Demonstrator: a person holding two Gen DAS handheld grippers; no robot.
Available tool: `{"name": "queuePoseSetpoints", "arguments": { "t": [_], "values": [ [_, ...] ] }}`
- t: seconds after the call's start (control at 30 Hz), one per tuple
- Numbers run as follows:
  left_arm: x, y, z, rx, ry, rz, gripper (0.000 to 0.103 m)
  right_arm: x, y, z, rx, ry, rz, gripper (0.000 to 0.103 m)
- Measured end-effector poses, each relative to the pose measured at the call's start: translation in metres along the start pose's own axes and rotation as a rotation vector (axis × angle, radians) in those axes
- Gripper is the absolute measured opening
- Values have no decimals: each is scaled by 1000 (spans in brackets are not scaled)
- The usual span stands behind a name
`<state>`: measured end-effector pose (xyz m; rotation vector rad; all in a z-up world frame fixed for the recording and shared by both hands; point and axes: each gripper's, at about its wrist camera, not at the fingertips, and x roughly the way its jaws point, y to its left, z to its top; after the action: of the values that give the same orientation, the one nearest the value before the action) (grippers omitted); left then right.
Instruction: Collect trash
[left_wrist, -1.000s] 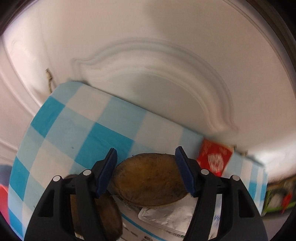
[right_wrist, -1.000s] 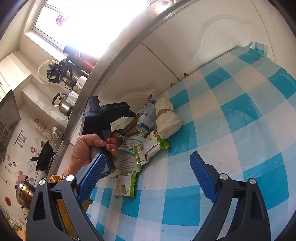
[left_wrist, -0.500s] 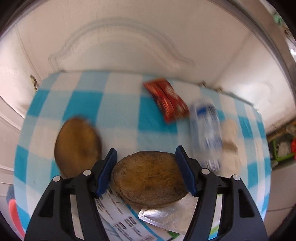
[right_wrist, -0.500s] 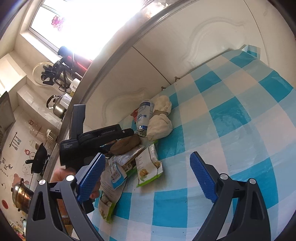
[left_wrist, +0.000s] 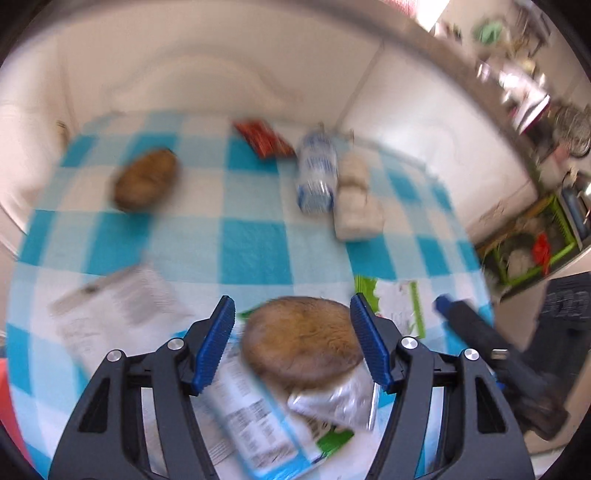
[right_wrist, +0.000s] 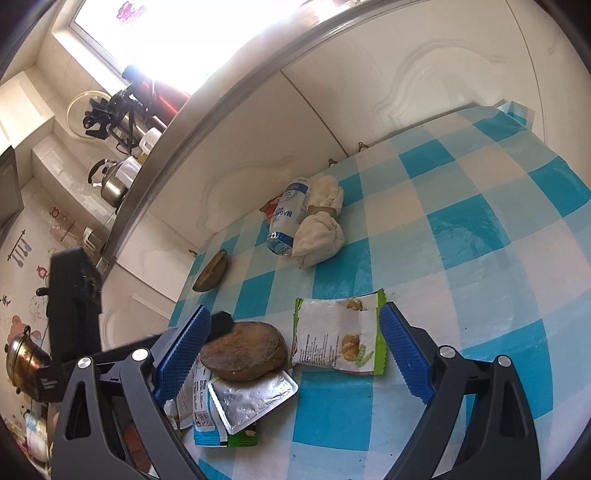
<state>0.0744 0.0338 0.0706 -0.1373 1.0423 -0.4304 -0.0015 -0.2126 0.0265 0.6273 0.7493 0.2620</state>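
The left gripper (left_wrist: 291, 341) has its blue-padded jaws pinching a flat, round brown fruit-shell half (left_wrist: 301, 339), and in the right wrist view that shell (right_wrist: 243, 354) sits on a small heap of wrappers: a crumpled silver foil packet (right_wrist: 251, 402) pokes out just under it, with a blue-and-white printed wrapper (right_wrist: 201, 410) beneath that. Whether the heap hangs with the shell or rests on the blue-and-white checked tablecloth (right_wrist: 461, 229) cannot be told. The right gripper (right_wrist: 291, 354) has its jaws spread wide with nothing between the pads; its left pad stands just beside the held shell. Just to the right of the shell, a white snack packet with green edges (right_wrist: 338, 338) lies flat on the cloth. Beyond the shell, toward the white panelled cabinet doors (right_wrist: 369, 92), a second brown shell half (right_wrist: 212, 271) lies alone on the cloth. Farther off, near those doors, a clear plastic bottle with a blue-and-white label (right_wrist: 288, 221) lies on its side, touching a knotted white cloth bundle (right_wrist: 319, 229), and a red wrapper (left_wrist: 262, 138) lies just behind the bottle. In the blurred left wrist view a white printed paper (left_wrist: 122, 306) lies left of the held shell.
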Motion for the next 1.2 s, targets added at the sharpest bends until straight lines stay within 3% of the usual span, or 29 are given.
{"name": "queuePoseSetpoints", "arguments": {
  "t": [0.13, 0.23, 0.37, 0.5, 0.63, 0.8, 0.87, 1.0, 1.1, 1.2],
  "values": [
    [-39, 22, -22, -26, -107, 106, 77, 5, 13, -3, -65, 22, 1, 92],
    [-65, 44, -46, -21, -117, 165, 79, 10, 26, -8, -126, 51, 18, 92],
    [-68, 64, -78, -12, -64, 244, 79, 19, 45, -17, -213, 93, 29, 92],
    [-65, 77, -109, -56, -33, 223, 79, 27, 57, -26, -278, 124, 12, 92],
    [-55, 72, -117, -63, -40, 243, 80, 31, 63, -32, -320, 146, -12, 92],
    [-39, 59, -116, -33, -60, 322, 79, 35, 63, -42, -346, 206, -18, 92],
    [-36, 56, -116, -22, -66, 353, 76, 37, 64, -48, -377, 229, -38, 92],
    [-36, 55, -115, -35, -83, 369, 60, 34, 66, -56, -414, 231, -70, 90],
    [-40, 58, -117, -50, -93, 372, 52, 34, 65, -60, -423, 239, -94, 74],
    [-43, 61, -119, -59, -101, 368, 45, 33, 65, -61, -422, 231, -107, 68]
  ]
}}
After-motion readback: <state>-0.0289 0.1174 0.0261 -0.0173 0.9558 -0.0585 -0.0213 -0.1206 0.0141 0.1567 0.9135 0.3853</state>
